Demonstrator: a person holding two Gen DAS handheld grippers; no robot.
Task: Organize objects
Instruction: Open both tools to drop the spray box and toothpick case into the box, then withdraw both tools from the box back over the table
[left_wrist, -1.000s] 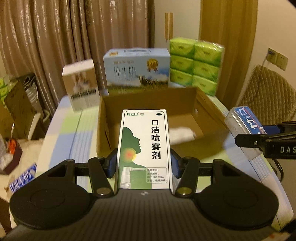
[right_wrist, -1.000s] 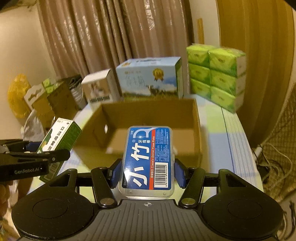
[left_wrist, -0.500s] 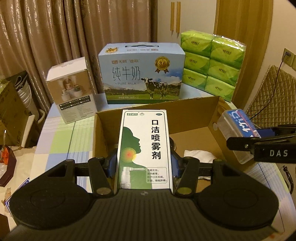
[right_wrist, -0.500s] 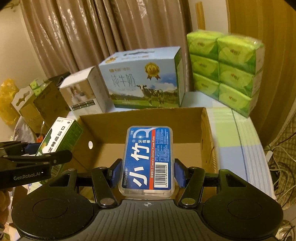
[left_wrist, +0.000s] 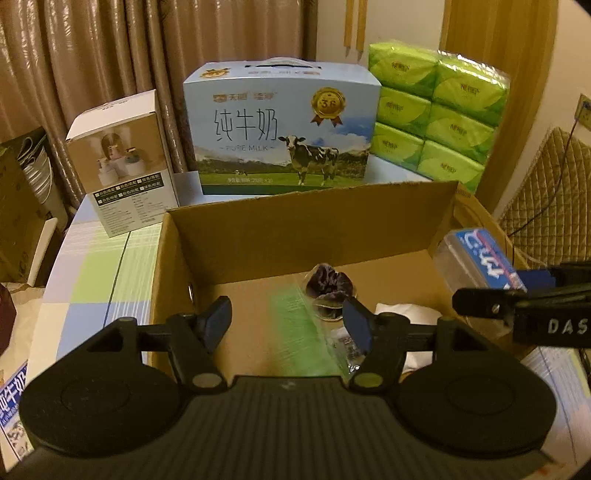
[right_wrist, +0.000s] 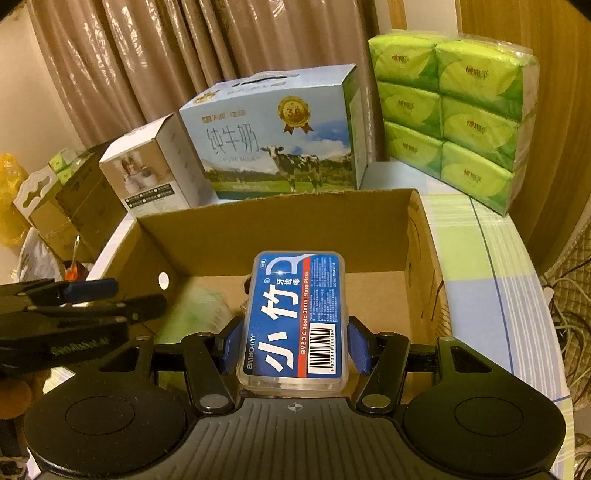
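Observation:
An open cardboard box (left_wrist: 314, 221) stands on the table; it also shows in the right wrist view (right_wrist: 280, 229). My left gripper (left_wrist: 290, 321) is open over the box. The green and white spray box (left_wrist: 299, 332) shows as a blurred streak between and below its jaws, inside the cardboard box; the blur also shows in the right wrist view (right_wrist: 201, 314). My right gripper (right_wrist: 295, 343) is shut on a blue dental floss pick case (right_wrist: 295, 317), held above the box; the case also shows in the left wrist view (left_wrist: 476, 258).
A dark purple wrapped item (left_wrist: 328, 282) and white packets (left_wrist: 406, 312) lie in the box. Behind it stand a blue milk carton (left_wrist: 280, 129), a small white box (left_wrist: 125, 162) and green tissue packs (left_wrist: 436, 110). A quilted chair (left_wrist: 546, 206) is at right.
My left gripper has opened and let go of the spray box, which drops into the cardboard box. Both grippers have moved forward over the box. The right gripper still holds the floss case.

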